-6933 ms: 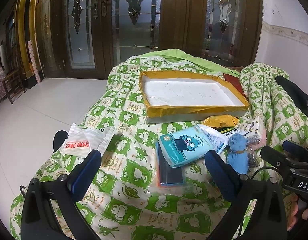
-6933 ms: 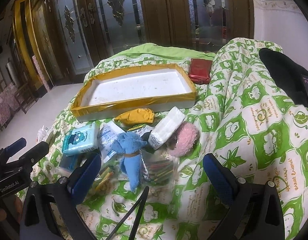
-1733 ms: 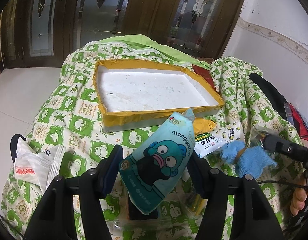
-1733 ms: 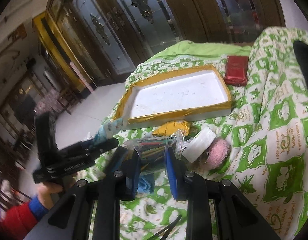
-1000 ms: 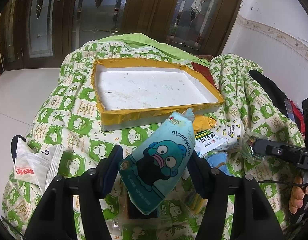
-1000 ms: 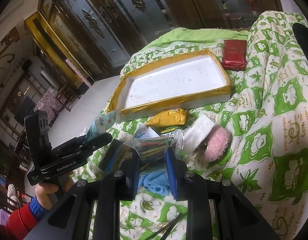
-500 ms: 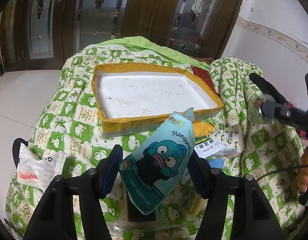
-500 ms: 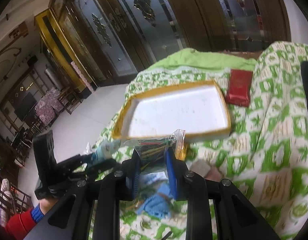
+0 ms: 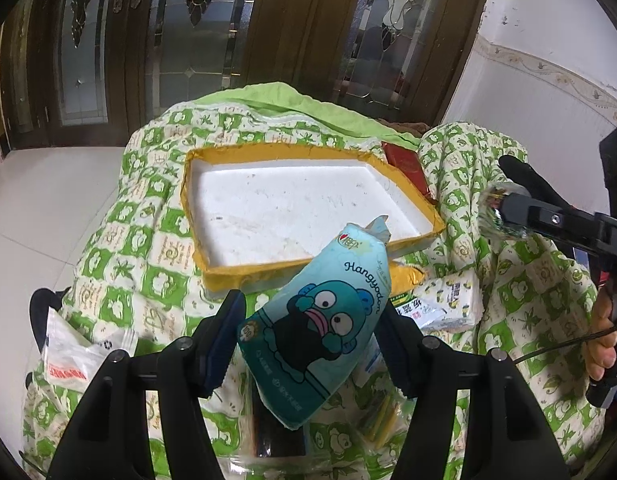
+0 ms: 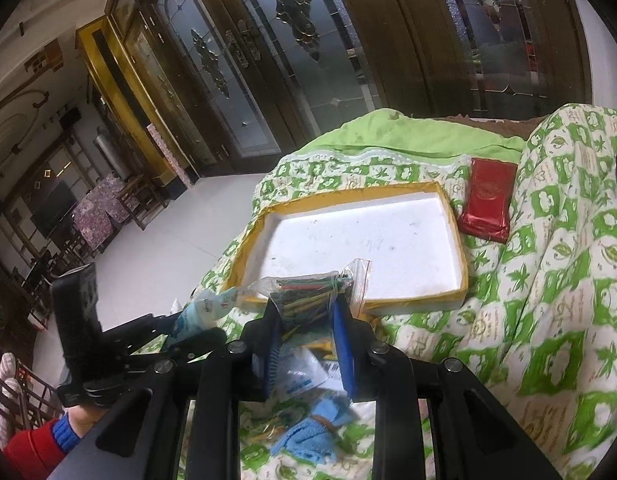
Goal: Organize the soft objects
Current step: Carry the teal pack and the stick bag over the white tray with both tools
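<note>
Teal tissue pack [image 9: 320,320] clamped in left gripper [image 9: 308,328], lifted just short of foam tray [image 9: 412,248] near edge. Right gripper [image 10: 308,320] pinches clear zip bag [image 10: 308,292] over same edge. Best: carry both past rim, lower flat, release apart.

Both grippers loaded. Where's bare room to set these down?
The white tray is bare across its whole floor inside the yellow rim. Quilt right of the tray, below the red packet, is bare too. Crowded: the strip in front of the tray, with the blue cloth and packets.
</note>
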Demonstrator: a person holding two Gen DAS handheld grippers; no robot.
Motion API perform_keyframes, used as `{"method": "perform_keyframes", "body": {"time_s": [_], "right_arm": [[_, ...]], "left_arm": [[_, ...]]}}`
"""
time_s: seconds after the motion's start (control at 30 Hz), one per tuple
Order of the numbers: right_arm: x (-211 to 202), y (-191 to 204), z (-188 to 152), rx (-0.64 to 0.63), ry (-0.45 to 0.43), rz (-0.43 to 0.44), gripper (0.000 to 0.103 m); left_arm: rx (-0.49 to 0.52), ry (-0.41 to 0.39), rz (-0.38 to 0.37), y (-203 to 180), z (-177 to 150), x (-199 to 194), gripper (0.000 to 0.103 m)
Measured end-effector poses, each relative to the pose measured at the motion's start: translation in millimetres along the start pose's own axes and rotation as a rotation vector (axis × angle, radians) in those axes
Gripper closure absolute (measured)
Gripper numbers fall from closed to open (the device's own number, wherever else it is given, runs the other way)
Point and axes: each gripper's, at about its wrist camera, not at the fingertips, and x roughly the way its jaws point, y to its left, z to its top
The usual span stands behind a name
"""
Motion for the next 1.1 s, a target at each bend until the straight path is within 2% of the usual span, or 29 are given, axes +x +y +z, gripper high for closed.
{"method": "perform_keyframes", "body": {"time_s": [0.5,0.83,1.1], "right_arm": [[20.8,-37.6,27.7,0.021,0.015,-0.04,0.077],[63.4,-62.3,40.1,0.083,0.104,-0.031,0.077],[106.1,-68.4,43.0,0.047,0.188,-0.094,0.077]], "left_arm": [[0.009,0.007,0.021,-1.8,34.8,17.2,0.04],[0.005,0.043,0.046,0.5,64.8,53.3,0.04],[-0.017,0.096,0.109,14.3,75.6,92.0,0.04]]}}
